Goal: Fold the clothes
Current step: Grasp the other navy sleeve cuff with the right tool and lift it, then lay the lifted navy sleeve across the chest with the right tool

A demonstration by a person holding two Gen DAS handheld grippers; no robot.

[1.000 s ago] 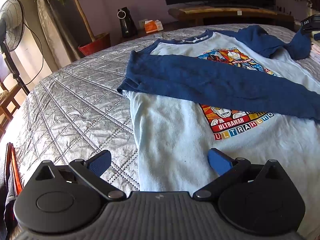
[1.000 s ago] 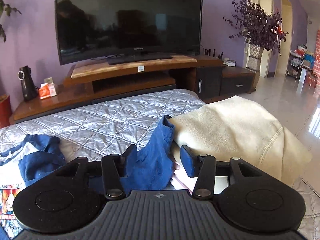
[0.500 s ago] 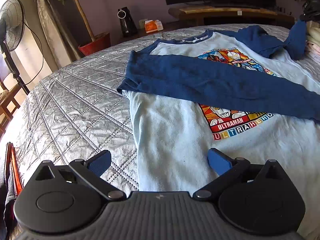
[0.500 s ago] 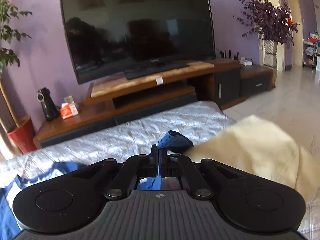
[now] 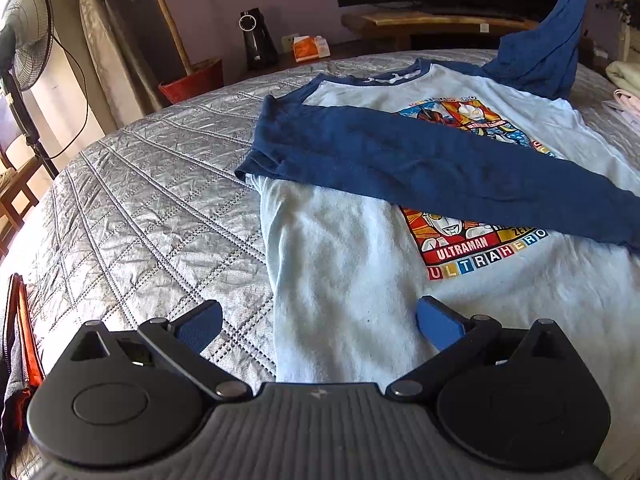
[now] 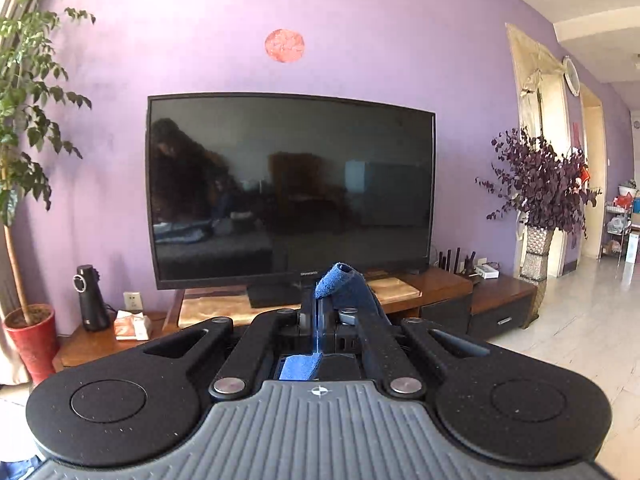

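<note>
On the silver quilted bed point(image 5: 140, 216) the left gripper point(image 5: 318, 320) hovers with jaws wide apart and empty over the near hem of the light-blue shirt point(image 5: 360, 280), whose one navy sleeve point(image 5: 420, 164) lies folded across its print. At far right, the right gripper point(image 6: 320, 312) is clamped on the other sleeve's cuff point(image 6: 340, 280), lifted high.

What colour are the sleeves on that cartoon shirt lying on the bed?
Dark blue sleeves on a pale blue shirt, clearest in the left wrist view.
</note>
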